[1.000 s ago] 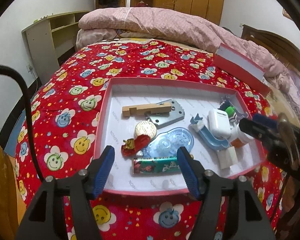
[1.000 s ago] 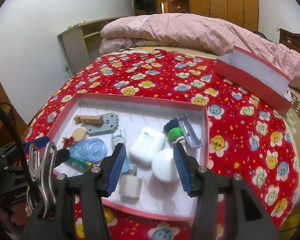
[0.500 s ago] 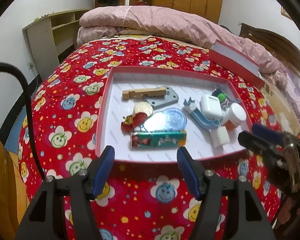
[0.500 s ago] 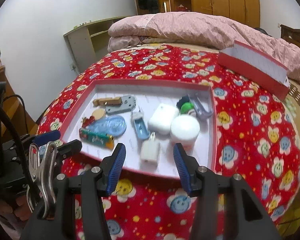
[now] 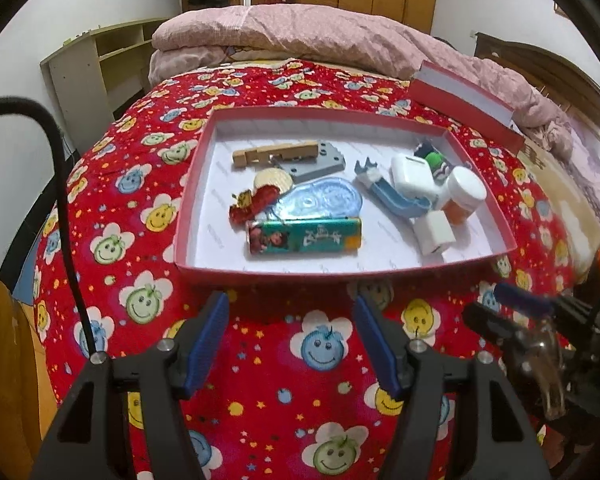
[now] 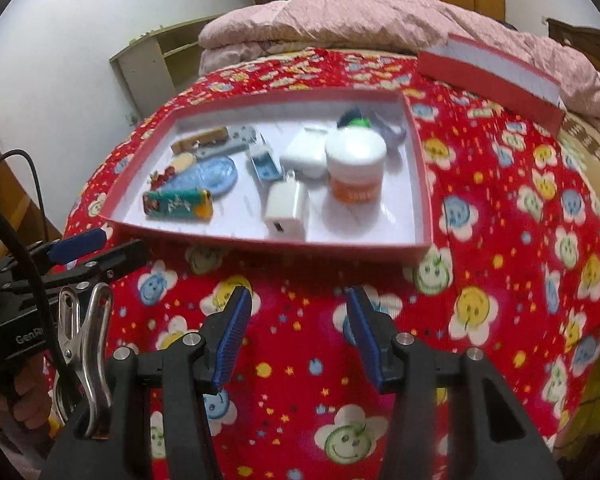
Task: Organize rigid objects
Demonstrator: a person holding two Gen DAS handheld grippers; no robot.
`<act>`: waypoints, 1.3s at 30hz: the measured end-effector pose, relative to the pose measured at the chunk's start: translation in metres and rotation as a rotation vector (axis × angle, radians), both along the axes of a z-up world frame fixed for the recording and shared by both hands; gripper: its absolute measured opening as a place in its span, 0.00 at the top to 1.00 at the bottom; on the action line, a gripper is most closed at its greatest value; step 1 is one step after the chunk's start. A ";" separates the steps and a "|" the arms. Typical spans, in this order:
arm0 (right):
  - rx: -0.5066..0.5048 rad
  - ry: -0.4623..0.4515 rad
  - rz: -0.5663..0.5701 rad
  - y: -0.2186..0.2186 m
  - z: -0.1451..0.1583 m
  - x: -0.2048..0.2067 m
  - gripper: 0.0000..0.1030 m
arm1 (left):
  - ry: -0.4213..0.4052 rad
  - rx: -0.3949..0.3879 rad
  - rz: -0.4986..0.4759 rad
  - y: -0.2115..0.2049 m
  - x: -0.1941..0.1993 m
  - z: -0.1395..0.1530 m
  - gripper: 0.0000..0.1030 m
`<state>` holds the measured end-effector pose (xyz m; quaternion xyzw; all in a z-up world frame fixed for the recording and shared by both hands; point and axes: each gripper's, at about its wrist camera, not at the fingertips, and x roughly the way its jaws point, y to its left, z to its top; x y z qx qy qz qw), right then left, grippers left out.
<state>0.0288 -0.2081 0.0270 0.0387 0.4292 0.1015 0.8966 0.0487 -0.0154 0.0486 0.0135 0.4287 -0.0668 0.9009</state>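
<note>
From your left wrist, the red-walled tray (image 5: 342,274) lies on the bed's red smiley-face quilt (image 5: 140,216), ahead of your left tool (image 5: 290,344), whose blue pads stand apart with only quilt between them. Inside the tray, at the far left, a wooden block (image 5: 274,153) rests against a grey metal plate (image 5: 320,162). Nearer you come a round cream disc (image 5: 273,179), a red trinket (image 5: 256,202), a clear blue tape dispenser (image 5: 320,202) and, closest, a printed green lighter (image 5: 304,236) lying lengthwise. To the right, a blue-and-white clip (image 5: 392,196) runs beside a white earbud case (image 5: 412,174), with a white-lidded orange jar (image 5: 462,196) and a white charger cube (image 5: 434,232) just in front. A green and dark-blue piece (image 5: 430,156) sits in the far right corner, too crowded for you to make out. A second red box (image 5: 464,104) lies on edge farther back. Your right tool (image 5: 512,312) shows blurred at the lower right edge.

From your right wrist, the same tray (image 6: 420,184) sits ahead of the right tool (image 6: 298,330), its pads parted and holding nothing. The picture is soft: the jar (image 6: 356,170), charger cube (image 6: 286,208), earbud case (image 6: 306,152) and lighter (image 6: 178,204) read clearly, but the pieces at the far left blur together. The left tool (image 6: 96,252) enters at the left, partly cut off behind a metal clamp (image 6: 84,340).
</note>
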 end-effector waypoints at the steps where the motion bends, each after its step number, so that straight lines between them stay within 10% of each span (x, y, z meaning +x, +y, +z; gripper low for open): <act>1: -0.004 0.003 -0.010 -0.001 -0.002 0.000 0.51 | 0.000 0.005 0.000 -0.001 0.000 -0.002 0.34; 39: -0.072 -0.043 -0.088 0.010 -0.023 0.002 0.40 | 0.023 0.037 0.032 -0.015 0.006 -0.032 0.24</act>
